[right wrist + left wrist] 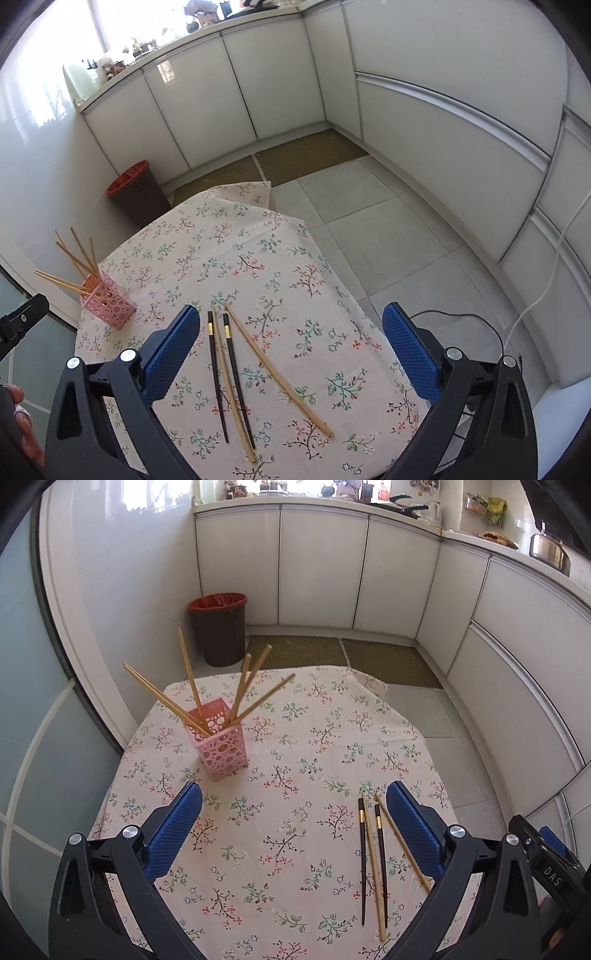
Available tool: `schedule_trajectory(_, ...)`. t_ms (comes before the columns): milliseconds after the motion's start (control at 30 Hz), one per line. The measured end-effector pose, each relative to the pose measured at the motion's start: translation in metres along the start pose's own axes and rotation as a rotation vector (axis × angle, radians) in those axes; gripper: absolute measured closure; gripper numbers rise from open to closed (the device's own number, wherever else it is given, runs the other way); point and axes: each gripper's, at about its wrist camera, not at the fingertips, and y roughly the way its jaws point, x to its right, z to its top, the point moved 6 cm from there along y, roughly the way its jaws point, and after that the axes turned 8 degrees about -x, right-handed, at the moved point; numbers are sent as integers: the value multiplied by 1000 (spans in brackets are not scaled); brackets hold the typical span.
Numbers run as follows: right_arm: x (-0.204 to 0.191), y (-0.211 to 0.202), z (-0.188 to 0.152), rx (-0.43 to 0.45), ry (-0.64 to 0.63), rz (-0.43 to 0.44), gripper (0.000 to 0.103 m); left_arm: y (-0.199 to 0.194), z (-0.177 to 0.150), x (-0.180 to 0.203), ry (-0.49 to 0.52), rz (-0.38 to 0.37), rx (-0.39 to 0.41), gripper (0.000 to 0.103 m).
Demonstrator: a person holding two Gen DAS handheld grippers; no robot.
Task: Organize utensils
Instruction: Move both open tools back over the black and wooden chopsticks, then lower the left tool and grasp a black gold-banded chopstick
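A pink perforated holder [221,738] stands on the floral tablecloth [295,738] at the far left, with several wooden chopsticks [192,686] leaning out of it. It also shows in the right wrist view [109,301]. Two black chopsticks [218,380] and two wooden chopsticks [277,373] lie flat on the cloth near the front. In the left wrist view they lie by the right finger [369,864]. My left gripper [293,834] is open and empty above the cloth. My right gripper [291,354] is open and empty over the loose chopsticks.
A brown bin with a red liner [219,627] stands on the floor beyond the table. White cabinets [317,568] line the back and right. The table's right edge [332,266] drops to a tiled floor with cables [480,321].
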Motion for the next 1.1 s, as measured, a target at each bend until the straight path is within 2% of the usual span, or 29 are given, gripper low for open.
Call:
schedule_trajectory(133,29,20,-11,-62,84,-9,7,39,-11,19,37,-14,-120,7)
schedule_trajectory(300,46,29,-20,-94,126,-12,7,90,-24,36,57,-24,-268,7)
schedule_trajectory(567,52,41,-22,-117,133,-17,7,159,-33,52,-20,-88,-504,9)
schedule_trajectory(667,57,48,-25,-143,158,-7,7,178,-36,56,-26,-77,-560,21)
schedule_trajectory(733,61,53,-26,-157,172,0,7,189,-39,57,-45,-86,-605,40)
schedule_trajectory(833,63,58,-26,-165,181,5,7,203,-43,59,-60,-87,-648,48)
schedule_trajectory(1100,69,66,-24,-183,200,21,7,213,-44,67,-6,-29,-645,52)
